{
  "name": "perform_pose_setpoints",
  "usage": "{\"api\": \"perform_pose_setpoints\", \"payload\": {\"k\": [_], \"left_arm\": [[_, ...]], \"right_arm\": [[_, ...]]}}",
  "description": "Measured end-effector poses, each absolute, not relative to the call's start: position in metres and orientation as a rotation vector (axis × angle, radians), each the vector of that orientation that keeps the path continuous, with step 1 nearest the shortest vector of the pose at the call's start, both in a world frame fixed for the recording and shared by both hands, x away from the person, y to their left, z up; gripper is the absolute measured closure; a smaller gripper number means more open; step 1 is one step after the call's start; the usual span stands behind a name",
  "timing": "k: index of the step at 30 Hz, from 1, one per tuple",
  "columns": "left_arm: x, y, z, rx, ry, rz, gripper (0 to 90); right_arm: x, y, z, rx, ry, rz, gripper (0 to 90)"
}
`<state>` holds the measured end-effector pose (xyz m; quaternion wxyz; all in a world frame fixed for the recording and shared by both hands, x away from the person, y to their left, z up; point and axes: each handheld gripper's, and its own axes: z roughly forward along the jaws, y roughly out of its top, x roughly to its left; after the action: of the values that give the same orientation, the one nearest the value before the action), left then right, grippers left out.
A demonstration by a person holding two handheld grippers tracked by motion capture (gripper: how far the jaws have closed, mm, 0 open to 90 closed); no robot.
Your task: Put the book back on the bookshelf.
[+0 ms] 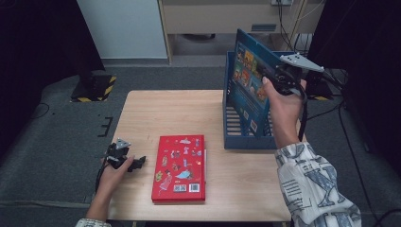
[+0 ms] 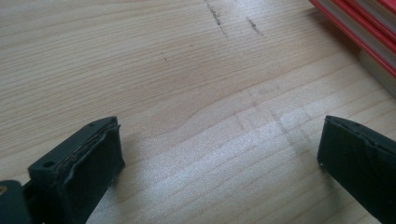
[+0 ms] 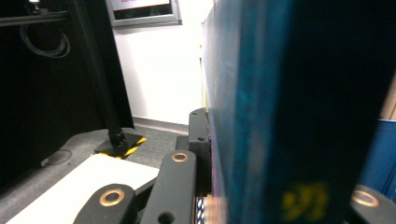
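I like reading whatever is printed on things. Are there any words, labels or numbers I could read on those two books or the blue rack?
None can be read.
Red book: cover pictures and two small code patches near its bottom edge, too small to read.
Blue book: pictures and small labels, blurred.
Blue rack: no text seen.

The left hand (image 1: 113, 171) lay low at the table's (image 1: 142, 109) near left edge, its left gripper (image 1: 137, 164) level, jaws standing wide apart with only wood between them. The right hand (image 1: 283, 106) was raised above the table's far right part, forearm sloping up, its right gripper (image 1: 265, 75) clamped on a blue book (image 1: 246, 87).
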<state>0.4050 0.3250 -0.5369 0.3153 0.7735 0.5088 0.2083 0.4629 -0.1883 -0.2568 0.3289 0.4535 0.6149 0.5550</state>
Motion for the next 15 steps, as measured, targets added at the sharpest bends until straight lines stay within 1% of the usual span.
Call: {"api": "perform_pose_setpoints", "payload": {"k": [5,15], "left_arm": [[0.405,0.325,-0.537,2.038,1.34,0.549,0.0],[0.405,0.325,-0.537,2.039,1.338,0.548,0.0]], "right_arm": [[0.469,-0.185,-0.264,1.198,1.599,1.435,82.1],[0.474,-0.176,-0.267,1.202,1.595,1.442,82.1]]}}
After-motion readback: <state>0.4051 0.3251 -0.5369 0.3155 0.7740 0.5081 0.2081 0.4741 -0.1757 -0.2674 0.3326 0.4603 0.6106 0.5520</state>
